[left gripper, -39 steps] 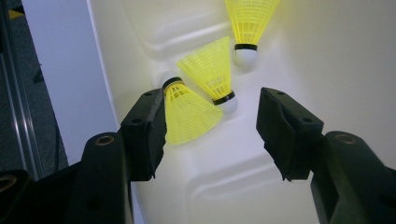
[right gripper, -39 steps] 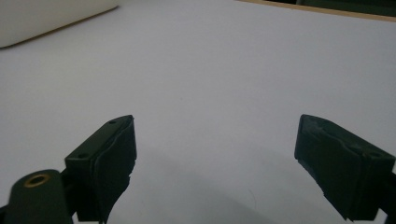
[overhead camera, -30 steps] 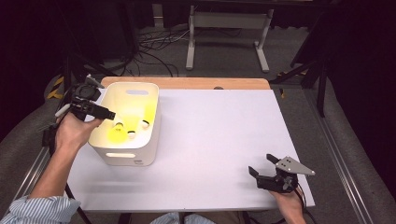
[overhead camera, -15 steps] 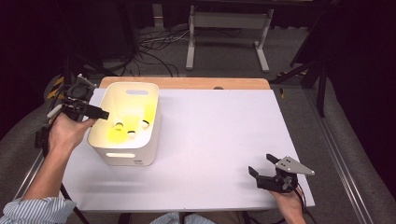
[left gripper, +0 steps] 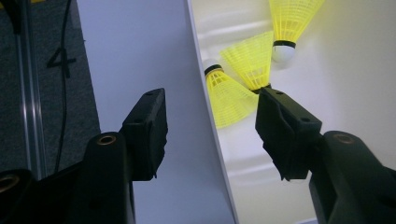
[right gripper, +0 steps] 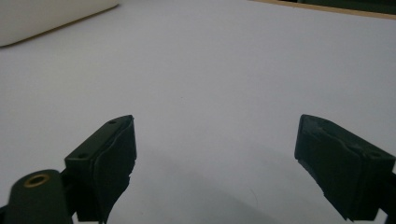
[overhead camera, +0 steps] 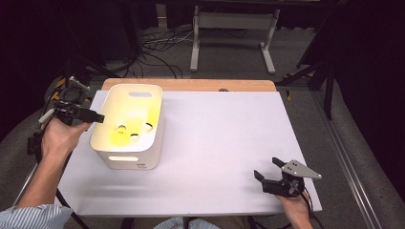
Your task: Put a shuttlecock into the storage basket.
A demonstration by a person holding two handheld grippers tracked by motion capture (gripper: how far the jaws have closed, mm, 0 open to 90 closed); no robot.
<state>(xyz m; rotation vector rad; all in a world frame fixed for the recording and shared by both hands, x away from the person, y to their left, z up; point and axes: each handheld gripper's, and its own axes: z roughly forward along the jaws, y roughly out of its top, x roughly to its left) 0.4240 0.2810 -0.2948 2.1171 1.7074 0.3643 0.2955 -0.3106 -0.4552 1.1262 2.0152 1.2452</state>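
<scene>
A white bin [overhead camera: 130, 160] stands on the left part of the white table [overhead camera: 224, 143], lit yellow inside. It holds three yellow shuttlecocks [overhead camera: 134, 132]. My left gripper [overhead camera: 97, 117] is open at the bin's left rim, held by a hand. In the left gripper view the left gripper [left gripper: 212, 126] straddles the bin's wall [left gripper: 205, 116], one jaw outside over the table, the other inside above a shuttlecock [left gripper: 229, 99]. Two more shuttlecocks [left gripper: 251, 64] lie beyond it. Near the table's front right, my right gripper [overhead camera: 267, 168] is open with nothing in it. The right gripper view has this gripper [right gripper: 219, 158] over bare table.
A wooden strip [overhead camera: 191, 85] runs along the table's far edge. Beyond it, a metal stand [overhead camera: 231, 33] and cables [overhead camera: 157, 52] are on the floor. The bin's corner [right gripper: 46, 18] lies far up-left in the right gripper view.
My left gripper has drawn back to the left, from over the bin's inside to its left rim. The right gripper has not moved.
</scene>
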